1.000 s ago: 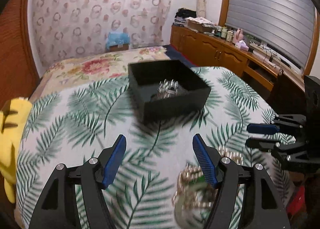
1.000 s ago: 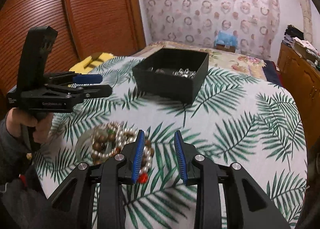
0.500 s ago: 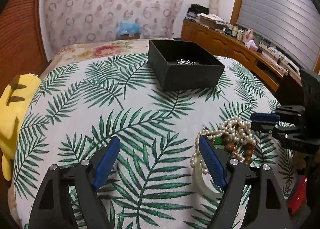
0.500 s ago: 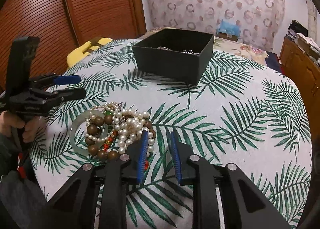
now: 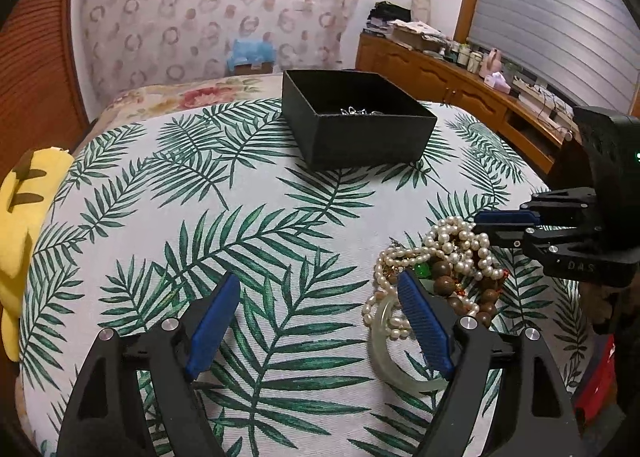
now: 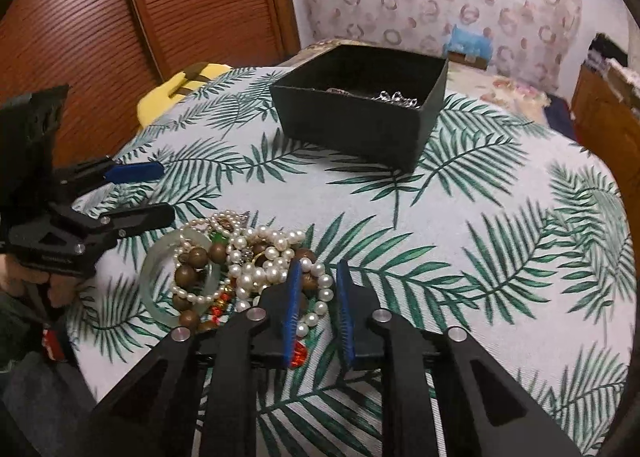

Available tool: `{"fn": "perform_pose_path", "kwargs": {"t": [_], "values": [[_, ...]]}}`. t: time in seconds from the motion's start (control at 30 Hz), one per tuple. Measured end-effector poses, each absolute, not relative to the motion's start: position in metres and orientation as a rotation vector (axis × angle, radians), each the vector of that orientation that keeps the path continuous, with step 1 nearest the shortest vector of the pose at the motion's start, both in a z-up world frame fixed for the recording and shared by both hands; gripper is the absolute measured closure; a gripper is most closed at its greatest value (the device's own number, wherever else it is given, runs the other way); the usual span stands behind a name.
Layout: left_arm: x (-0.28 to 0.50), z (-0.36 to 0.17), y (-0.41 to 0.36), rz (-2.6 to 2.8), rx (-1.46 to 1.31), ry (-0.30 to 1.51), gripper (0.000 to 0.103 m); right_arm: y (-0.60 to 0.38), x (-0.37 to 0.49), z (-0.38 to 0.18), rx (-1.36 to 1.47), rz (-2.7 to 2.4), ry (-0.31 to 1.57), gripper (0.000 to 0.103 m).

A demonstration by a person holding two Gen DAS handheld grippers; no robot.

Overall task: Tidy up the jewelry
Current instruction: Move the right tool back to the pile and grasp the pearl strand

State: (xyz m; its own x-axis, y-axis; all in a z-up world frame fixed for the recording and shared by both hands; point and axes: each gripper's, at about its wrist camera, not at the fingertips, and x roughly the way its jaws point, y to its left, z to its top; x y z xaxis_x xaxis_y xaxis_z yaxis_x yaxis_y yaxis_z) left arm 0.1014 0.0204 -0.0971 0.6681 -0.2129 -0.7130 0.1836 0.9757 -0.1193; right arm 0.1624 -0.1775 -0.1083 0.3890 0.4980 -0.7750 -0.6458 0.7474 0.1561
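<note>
Hovering narrowly parted and empty over the tangled heap of white pearl strands (image 6: 264, 257) near the open black cardboard box (image 6: 360, 125), the right hand-held gripper (image 6: 318, 309) should pinch one strand; the left hand-held gripper (image 5: 320, 321) gapes wide, empty.

Two low wrist views, shared jewelry pile (image 5: 440, 265)

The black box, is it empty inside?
No, the black box already has shiny silver jewelry lying at its bottom.
</note>
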Motion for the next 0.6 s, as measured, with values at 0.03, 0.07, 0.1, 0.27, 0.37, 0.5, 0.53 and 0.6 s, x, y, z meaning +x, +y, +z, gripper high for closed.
{"fn": "perform_pose_path", "kwargs": {"t": [0.03, 0.07, 0.1, 0.27, 0.37, 0.5, 0.53, 0.6], "values": [[0.101, -0.097, 0.020, -0.225, -0.039, 0.808, 0.025, -0.178, 0.163, -0.108, -0.176, 0.737, 0.921, 0.085], [0.101, -0.097, 0.020, -0.225, -0.039, 0.807, 0.025, -0.177, 0.163, -0.109, -0.169, 0.742, 0.926, 0.085], [0.100, -0.097, 0.020, -0.226, -0.038, 0.808, 0.025, -0.178, 0.164, -0.109, -0.159, 0.745, 0.930, 0.085], [0.099, -0.098, 0.020, -0.225, -0.042, 0.808, 0.025, -0.182, 0.163, -0.107, -0.128, 0.753, 0.920, 0.094], [0.098, -0.099, 0.018, -0.229, -0.040, 0.810, 0.025, -0.186, 0.160, -0.104, -0.124, 0.740, 0.891, 0.094], [0.099, -0.100, 0.014, -0.245, -0.040, 0.819, 0.025, -0.195, 0.157, -0.095, -0.111, 0.713, 0.850, 0.094], [0.099, -0.101, 0.013, -0.250, -0.041, 0.821, 0.025, -0.198, 0.156, -0.092, -0.109, 0.704, 0.839, 0.094], [0.100, -0.101, 0.012, -0.266, -0.046, 0.828, 0.025, -0.204, 0.154, -0.088, -0.113, 0.680, 0.817, 0.094]]}}
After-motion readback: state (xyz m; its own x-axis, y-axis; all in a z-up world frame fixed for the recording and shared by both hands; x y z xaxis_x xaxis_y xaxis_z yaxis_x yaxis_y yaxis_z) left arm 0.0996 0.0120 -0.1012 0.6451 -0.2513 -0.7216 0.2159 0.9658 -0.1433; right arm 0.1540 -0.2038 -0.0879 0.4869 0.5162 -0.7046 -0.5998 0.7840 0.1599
